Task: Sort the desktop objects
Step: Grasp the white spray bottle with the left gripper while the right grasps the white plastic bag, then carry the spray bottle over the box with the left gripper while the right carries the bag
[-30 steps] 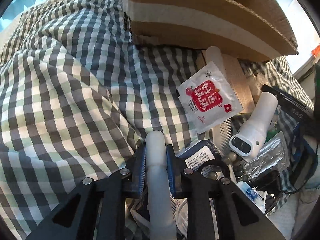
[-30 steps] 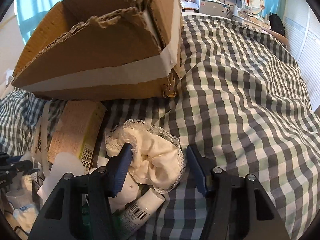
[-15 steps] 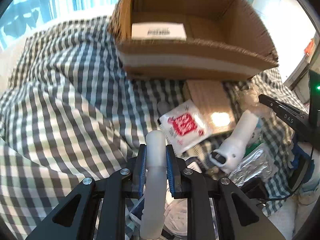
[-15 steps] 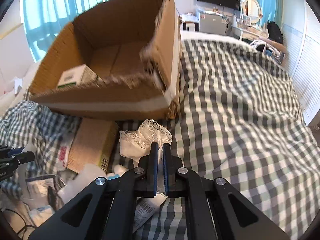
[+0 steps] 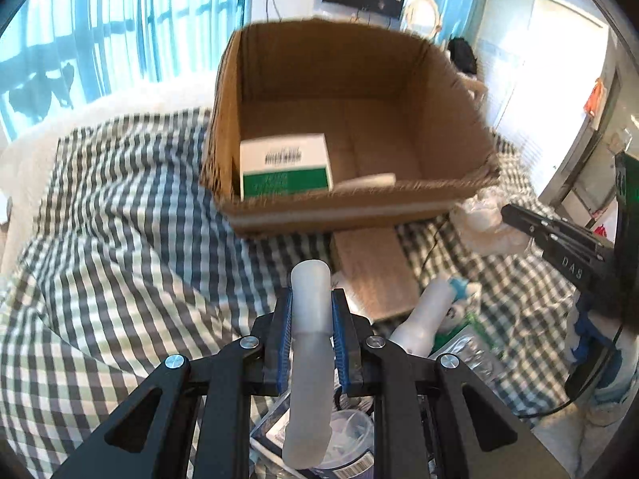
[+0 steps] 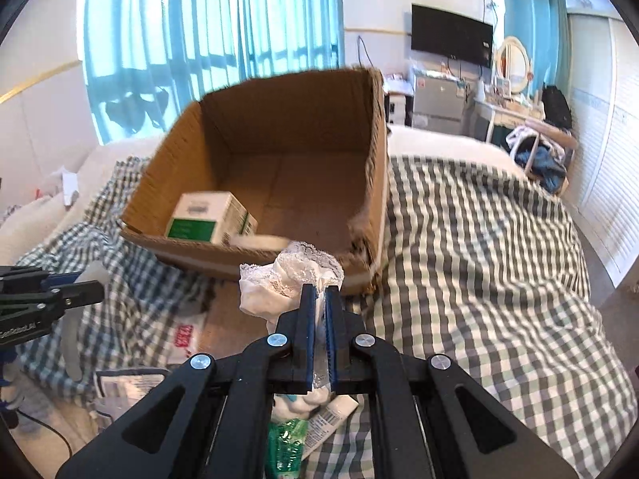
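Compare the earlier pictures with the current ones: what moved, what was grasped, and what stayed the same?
The right gripper closed on the lace cloth and lifted it. The left gripper rose too, still clamping the white tube. The cardboard box and the green-and-white carton inside stayed put.

Bright daylight through pale blue sheer curtains (image 6: 207,40) backlights both views, whites near blown out at right, open brown cardboard box (image 5: 351,119) rim smeared by motion blur, heavy fisheye bending and black vignette at corners, soft shadows on checked bedspread (image 6: 479,259)
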